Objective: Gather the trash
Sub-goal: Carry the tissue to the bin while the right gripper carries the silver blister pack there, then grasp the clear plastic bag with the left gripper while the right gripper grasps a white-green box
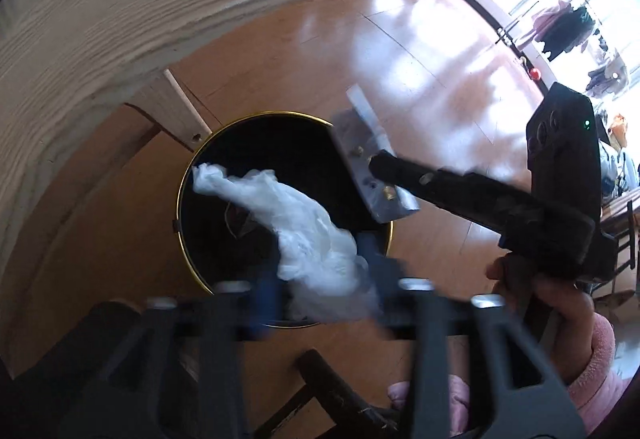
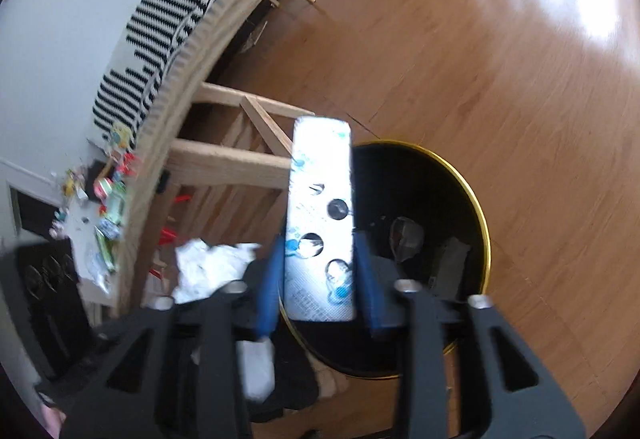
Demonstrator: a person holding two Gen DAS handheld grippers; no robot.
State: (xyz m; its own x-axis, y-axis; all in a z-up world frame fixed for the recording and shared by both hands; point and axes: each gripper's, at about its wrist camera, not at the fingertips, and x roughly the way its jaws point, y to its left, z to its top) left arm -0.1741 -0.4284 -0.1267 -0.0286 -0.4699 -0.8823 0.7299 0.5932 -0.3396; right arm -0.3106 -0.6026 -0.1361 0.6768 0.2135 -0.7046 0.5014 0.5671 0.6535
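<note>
Trash over the bin, drop pending.
I've got left hand-held gripper clamping tissue, right hand-held gripper clamping blister pack; some scraps already binned, wrappers left on surface.

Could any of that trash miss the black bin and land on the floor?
Maybe. The white tissue in the left gripper is long and floppy, so it might drape over the bin's gold rim. The silver pill pack in the right gripper sits near the rim's table side, so it could drop outside the bin.
</note>
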